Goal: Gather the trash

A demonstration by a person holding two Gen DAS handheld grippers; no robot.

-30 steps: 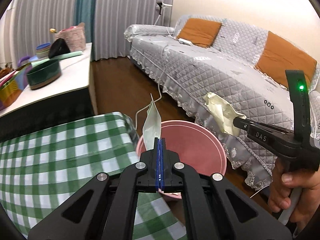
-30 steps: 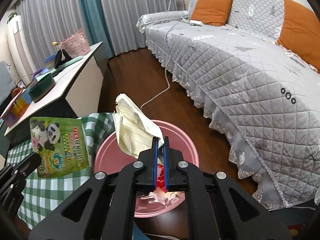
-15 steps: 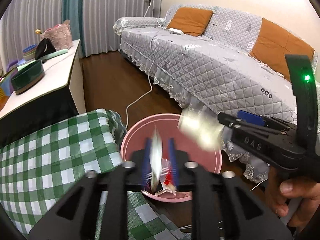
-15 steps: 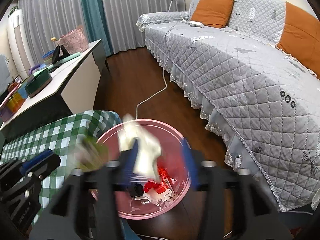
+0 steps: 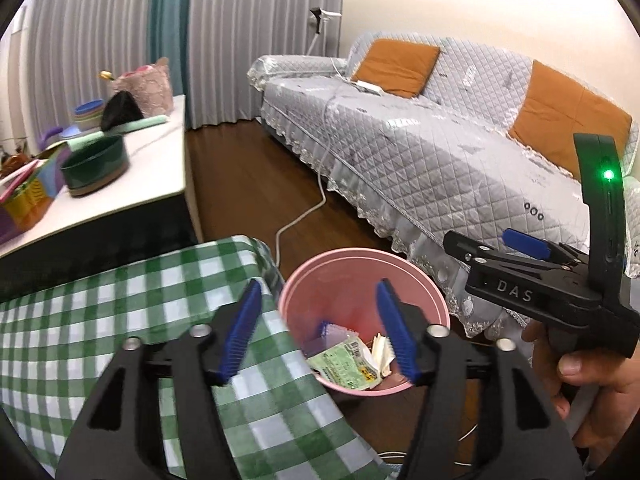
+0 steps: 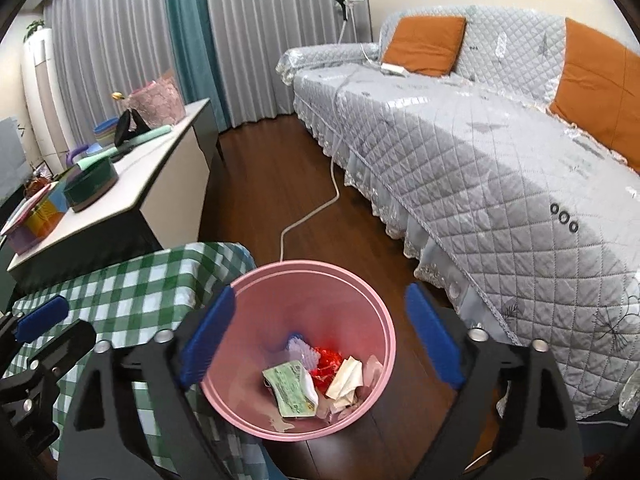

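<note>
Hovering over one pink bin (image 6: 362,300), two grippers both stand spread, their jaws having just been opening, nothing between them: the left gripper (image 5: 320,330) by the checked tablecloth (image 5: 100,312), the right gripper (image 6: 320,338) straight above the bin. Down inside lie one green wrapper (image 6: 290,390), one crumpled paper (image 6: 346,378), something red and a bluish scrap, hard to make out. One white cable (image 6: 316,208) crosses the floor. Beyond, one grey sofa (image 6: 460,140) carries two orange cushions (image 6: 422,44), one cut off at the edge. Clutter on the side table (image 6: 160,164) is blurred.
</note>
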